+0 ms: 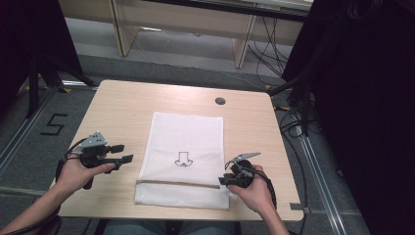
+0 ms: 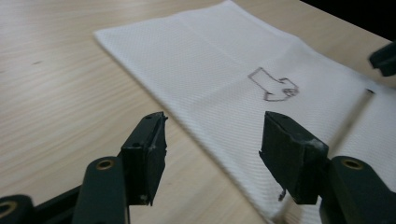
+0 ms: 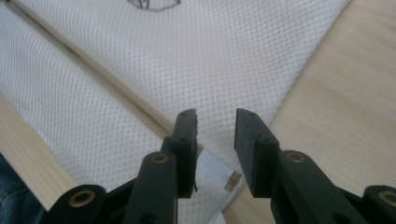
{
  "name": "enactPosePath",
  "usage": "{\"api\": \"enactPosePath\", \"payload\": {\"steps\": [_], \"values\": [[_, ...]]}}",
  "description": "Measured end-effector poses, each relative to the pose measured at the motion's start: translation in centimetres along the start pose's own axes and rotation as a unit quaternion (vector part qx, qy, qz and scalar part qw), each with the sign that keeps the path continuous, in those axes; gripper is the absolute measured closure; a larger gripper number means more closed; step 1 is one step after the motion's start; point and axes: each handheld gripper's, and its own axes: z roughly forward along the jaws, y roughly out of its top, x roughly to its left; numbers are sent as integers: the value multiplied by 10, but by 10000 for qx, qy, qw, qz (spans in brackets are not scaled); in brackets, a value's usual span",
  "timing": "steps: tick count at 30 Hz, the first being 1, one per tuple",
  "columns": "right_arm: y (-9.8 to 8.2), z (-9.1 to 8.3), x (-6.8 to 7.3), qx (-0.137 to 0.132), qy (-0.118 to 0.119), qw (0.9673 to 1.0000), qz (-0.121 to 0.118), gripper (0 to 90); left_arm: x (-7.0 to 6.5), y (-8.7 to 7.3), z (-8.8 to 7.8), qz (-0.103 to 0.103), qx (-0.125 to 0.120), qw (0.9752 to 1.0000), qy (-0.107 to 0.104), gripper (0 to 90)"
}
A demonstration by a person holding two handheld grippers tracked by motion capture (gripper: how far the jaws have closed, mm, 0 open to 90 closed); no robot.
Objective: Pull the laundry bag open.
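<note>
On the left of the high view, the left gripper (image 1: 125, 153) hovers over bare wood just beside the cloth's left edge, its black jaws spread wide and empty; in the left gripper view its blocky, scuffed pads (image 2: 149, 154) stand well apart with nothing between them. The white cloth (image 1: 186, 142) lies flat in the middle of the pale wood-grain table (image 1: 117, 107), a rectangle of fine dimpled weave with a small outlined arrow drawing (image 1: 183, 159) near its centre and a folded band along its near edge. At the cloth's near right corner sits the right gripper (image 1: 229, 179), jaws parted a little above the weave, gripping nothing; its pads (image 3: 187, 135) are smooth, flat, matte black.
</note>
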Motion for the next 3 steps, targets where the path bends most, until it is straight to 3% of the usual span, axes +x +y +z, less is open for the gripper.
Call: {"api": "enactPosePath", "payload": {"steps": [2,3], "values": [[0,-1,-1,-190,0,9997,145,686,7,-1,-1,-31,37,9998,197,389],[1,-3,-1,-124,25,9997,184,684,10,-2,-1,-27,46,9997,228,390]]}}
